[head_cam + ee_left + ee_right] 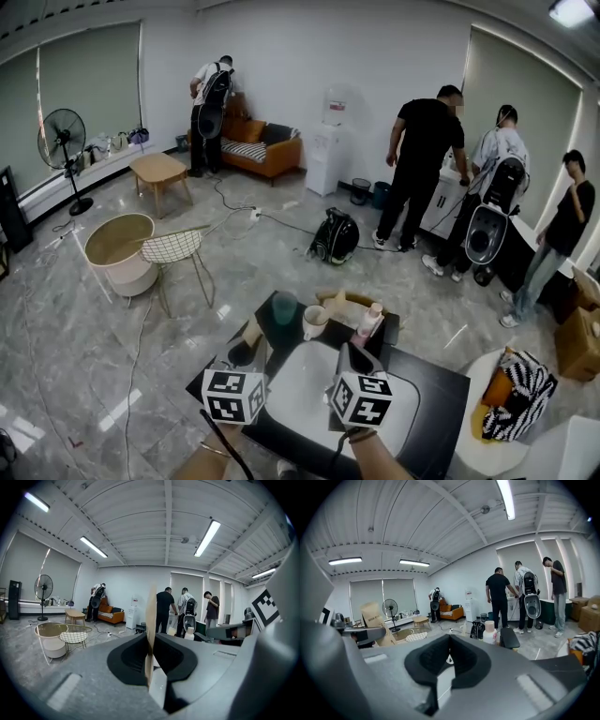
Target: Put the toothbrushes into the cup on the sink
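1. Left gripper (246, 349) is nearly closed, pinching a thin tan cardboard pack (151, 616) edge-on. It's probably a toothbrush pack, but I can't see the contents.
2. Right gripper (449, 651) has its jaws fully together with nothing in them. It hangs beside the left one over the white sink (300, 375).
3. White cup (314, 322) sits at the sink's back rim. A green cup (284, 307) is just beside it and a pink bottle (368, 323) is close on the other side.
4. Risk: the grip covers only the pack's lower end, so the tall pack could swing or slip out on the way over.
5. Risk: a flat pack may catch the rim and tip the white cup.
6. Risk: with things packed this tightly, a wide approach could knock the green cup or the pink bottle.
7. Risk: the closed right gripper can't steady the white cup unless it opens first.
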The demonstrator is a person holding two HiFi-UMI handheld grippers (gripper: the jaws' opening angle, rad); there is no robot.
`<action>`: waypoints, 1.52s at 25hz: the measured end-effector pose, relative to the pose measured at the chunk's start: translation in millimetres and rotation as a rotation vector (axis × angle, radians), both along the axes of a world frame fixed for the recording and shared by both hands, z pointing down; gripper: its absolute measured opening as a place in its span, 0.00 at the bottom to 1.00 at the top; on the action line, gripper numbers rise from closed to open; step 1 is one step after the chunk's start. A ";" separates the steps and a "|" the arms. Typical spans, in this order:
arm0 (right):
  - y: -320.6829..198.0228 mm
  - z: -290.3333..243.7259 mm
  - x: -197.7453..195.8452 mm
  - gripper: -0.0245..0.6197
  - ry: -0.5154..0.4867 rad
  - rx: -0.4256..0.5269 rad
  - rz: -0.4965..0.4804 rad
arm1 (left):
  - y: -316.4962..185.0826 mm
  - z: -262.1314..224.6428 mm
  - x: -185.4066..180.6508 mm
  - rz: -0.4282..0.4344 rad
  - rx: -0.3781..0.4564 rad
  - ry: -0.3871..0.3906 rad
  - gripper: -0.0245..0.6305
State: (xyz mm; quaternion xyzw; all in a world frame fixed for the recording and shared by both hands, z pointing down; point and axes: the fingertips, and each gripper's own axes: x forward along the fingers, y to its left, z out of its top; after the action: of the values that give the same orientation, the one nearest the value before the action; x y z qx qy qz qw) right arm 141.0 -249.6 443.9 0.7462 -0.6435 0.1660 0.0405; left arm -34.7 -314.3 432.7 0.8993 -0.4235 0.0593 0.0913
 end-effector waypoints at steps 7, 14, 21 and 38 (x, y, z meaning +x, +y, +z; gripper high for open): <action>-8.4 12.2 8.2 0.04 -0.010 -0.022 0.000 | -13.3 1.9 11.1 0.009 0.003 -0.014 0.09; -25.3 25.1 21.6 0.04 -0.041 -0.038 0.007 | -35.1 2.2 27.5 0.022 0.009 -0.031 0.09; -41.1 37.5 34.9 0.04 -0.049 -0.046 0.022 | -59.2 5.1 39.8 0.023 -0.004 -0.028 0.09; -69.4 77.2 47.5 0.04 -0.094 -0.111 0.039 | -113.0 5.6 55.7 0.019 0.002 -0.026 0.09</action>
State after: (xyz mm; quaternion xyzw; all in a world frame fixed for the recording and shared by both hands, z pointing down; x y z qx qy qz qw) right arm 188.5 -319.1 521.1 0.7464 -0.6198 0.2374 0.0483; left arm 21.1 -427.3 438.2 0.9026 -0.4162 0.0713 0.0844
